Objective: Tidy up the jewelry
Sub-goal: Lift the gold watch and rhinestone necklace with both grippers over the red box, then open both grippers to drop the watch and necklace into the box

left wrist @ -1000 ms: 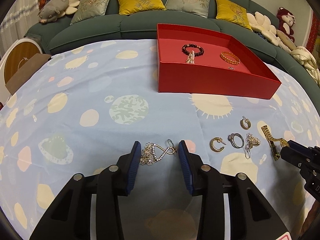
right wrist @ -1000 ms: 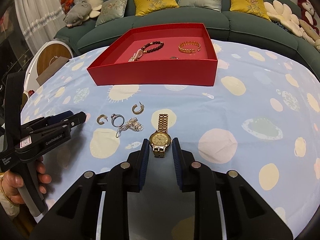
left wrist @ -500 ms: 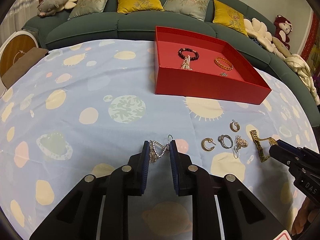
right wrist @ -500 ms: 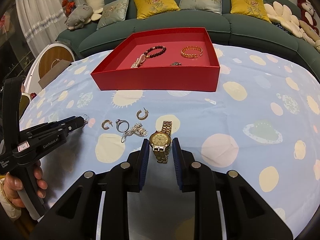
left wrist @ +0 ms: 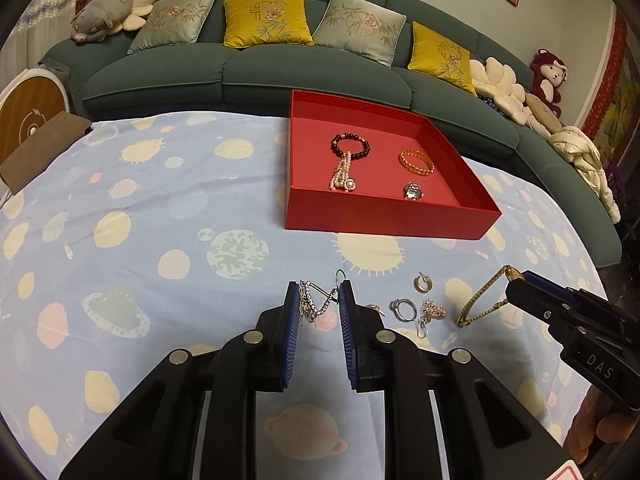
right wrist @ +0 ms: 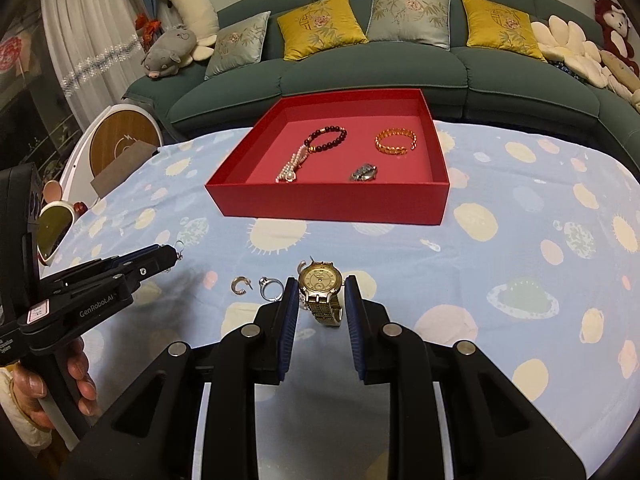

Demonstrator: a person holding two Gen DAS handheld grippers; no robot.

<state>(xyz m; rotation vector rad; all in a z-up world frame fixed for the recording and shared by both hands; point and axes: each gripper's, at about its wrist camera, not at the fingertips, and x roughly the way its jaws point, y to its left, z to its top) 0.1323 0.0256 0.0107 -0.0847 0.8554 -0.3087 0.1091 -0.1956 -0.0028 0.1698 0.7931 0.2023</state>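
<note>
My left gripper is shut on a sparkly drop earring, held a little above the cloth; its hook pokes out past the left gripper's tip in the right wrist view. My right gripper is shut on a gold watch, face up, with the strap hanging below. In the left wrist view the watch strap dangles from the right gripper. Beyond both stands the red tray with a dark bead bracelet, an amber bracelet and a small silver piece.
Loose on the planet-print cloth lie a hoop earring, a ring, a sparkly earring and another hoop. A green sofa with cushions curves behind the table. A person's hand grips the left tool's handle.
The left jaws closed onto the drop earring and lifted it off the cloth. The right gripper rose with the watch, whose strap now hangs free.
</note>
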